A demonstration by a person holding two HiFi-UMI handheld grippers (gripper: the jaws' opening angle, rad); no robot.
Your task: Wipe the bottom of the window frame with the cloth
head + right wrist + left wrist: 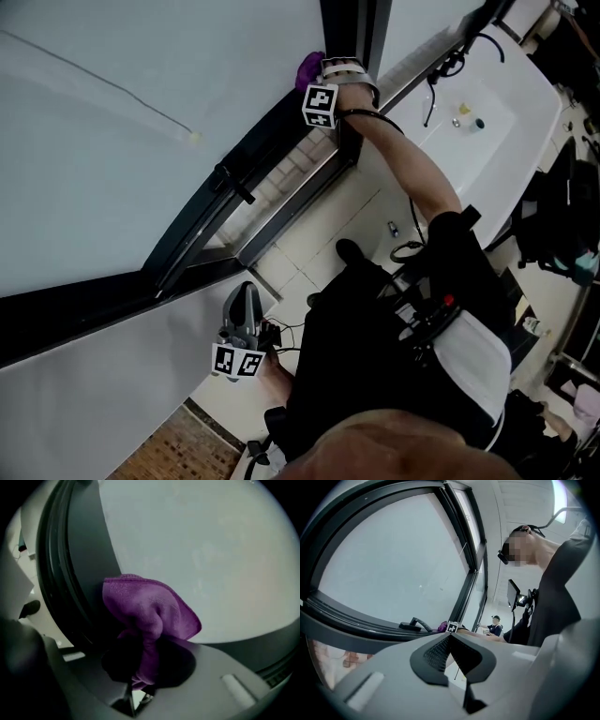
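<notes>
A purple cloth (150,613) is bunched between the jaws of my right gripper (145,660), which is shut on it. The cloth lies against the dark window frame (77,573), beside the pale glass (211,550). In the head view the right gripper (322,67) is at the far end of the bottom frame rail (267,150), with the cloth (308,67) showing past it. My left gripper (246,292) hangs low by my body, apart from the frame. Its jaws are shut with nothing between them (450,637). From there the cloth (442,626) shows far along the rail.
A black window handle (234,184) sticks out from the frame midway along. A white wall (84,394) lies below the window and a tiled floor (323,220) beneath me. A white table (511,122) with cables stands at the right. Another person (493,623) stands far off.
</notes>
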